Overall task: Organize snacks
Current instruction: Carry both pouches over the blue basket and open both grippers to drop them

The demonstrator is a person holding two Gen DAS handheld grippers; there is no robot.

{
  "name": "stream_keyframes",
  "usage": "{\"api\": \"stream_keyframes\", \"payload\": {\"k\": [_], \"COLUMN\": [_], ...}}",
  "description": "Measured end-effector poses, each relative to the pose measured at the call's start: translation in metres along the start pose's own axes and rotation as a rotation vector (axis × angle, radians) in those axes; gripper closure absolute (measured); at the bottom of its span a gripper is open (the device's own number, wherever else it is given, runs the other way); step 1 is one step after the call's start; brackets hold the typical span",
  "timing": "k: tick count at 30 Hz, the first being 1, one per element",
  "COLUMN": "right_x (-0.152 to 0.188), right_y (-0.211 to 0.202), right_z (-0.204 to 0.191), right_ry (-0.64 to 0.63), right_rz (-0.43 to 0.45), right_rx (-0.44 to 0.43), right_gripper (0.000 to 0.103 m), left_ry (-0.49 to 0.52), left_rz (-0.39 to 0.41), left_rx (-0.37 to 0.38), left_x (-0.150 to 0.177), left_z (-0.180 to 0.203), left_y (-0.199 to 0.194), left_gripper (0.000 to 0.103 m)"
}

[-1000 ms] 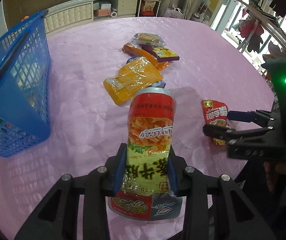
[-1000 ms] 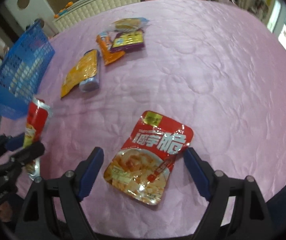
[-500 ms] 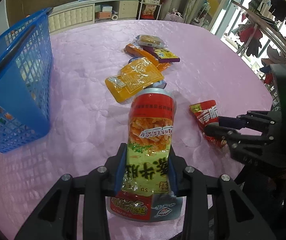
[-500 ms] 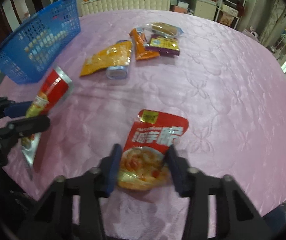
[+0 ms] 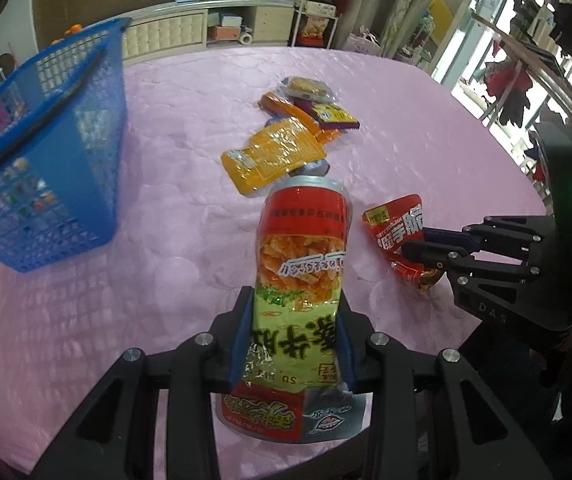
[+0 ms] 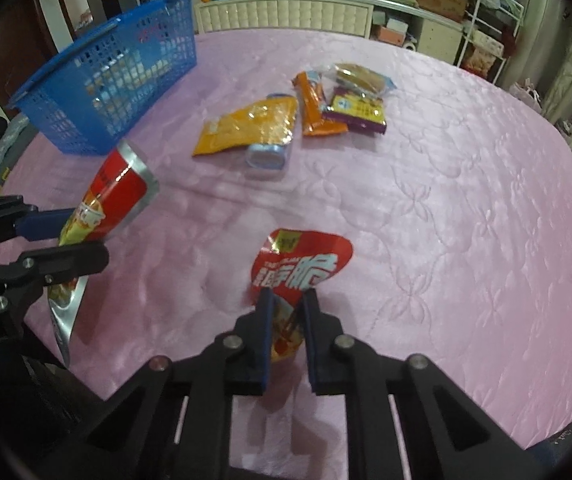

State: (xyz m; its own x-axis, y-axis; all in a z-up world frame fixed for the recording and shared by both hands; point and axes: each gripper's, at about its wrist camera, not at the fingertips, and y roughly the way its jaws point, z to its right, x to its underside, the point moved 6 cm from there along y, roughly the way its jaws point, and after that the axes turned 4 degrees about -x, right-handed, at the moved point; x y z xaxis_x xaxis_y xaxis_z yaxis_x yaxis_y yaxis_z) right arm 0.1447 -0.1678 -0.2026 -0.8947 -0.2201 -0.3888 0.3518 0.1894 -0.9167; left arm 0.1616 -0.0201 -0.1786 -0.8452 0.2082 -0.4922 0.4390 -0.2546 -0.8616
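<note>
While the left gripper held the tall red-and-yellow snack bag clamped above the pink tablecloth, the right gripper had just closed its jaws on the lower end of the red pouch. That pinch looked shallow, so the slick, crumpled pouch could slide out on the way to the blue basket, which stood well apart at the far left. Four more packets lay mid-table.
</note>
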Motion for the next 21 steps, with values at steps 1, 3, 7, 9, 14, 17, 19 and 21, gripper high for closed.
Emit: {"api": "stream_keyframes", "payload": {"k": [1,3,7,9,14,17,19,21], "right_x": [-0.001,-0.004,-0.011,-0.017,-0.038,-0.055,-0.066,-0.081], "right_y": [-0.003,-0.011,-0.032,-0.044,-0.075,-0.093,-0.102,-0.113], "right_z": [-0.003,-0.005,-0.008,-0.010,-0.017,-0.025,-0.031,-0.038], "right_ry": [-0.006,-0.006,0.008,0.017,0.025,0.009,0.001,-0.017], "right_rz": [0.009,0.033,0.080,0.109,0.190,0.234,0.260,0.289], "right_rx": [-0.009,-0.016,-0.059,-0.076,-0.132,-0.150,-0.167,-0.180], "right_gripper": [0.086,0.086,0.086,0.086,0.086,0.086,0.086,0.086], "left_ry": [-0.007,-0.018,-0.046,-0.053,-0.070,-0.078,-0.079,-0.083], "left_rz": [0.006,0.022,0.062,0.090,0.181,0.224,0.256,0.281], "left_rx": [-0.008,-0.021,-0.031,-0.034,-0.064,-0.070,-0.082,-0.100], "left_x": [-0.001,-0.003,-0.009,-0.014,-0.031,-0.043,-0.052,-0.060], "left_z": [-0.001,-0.004,-0.007,-0.008,-0.013,-0.019,-0.025,-0.034], "left_y": [-0.004,-0.012,-0.033,-0.045,-0.085,-0.103,-0.118,-0.130], "left_gripper": [0.068,0.069,0.069,0.069,0.069,0.068,0.068,0.068]}}
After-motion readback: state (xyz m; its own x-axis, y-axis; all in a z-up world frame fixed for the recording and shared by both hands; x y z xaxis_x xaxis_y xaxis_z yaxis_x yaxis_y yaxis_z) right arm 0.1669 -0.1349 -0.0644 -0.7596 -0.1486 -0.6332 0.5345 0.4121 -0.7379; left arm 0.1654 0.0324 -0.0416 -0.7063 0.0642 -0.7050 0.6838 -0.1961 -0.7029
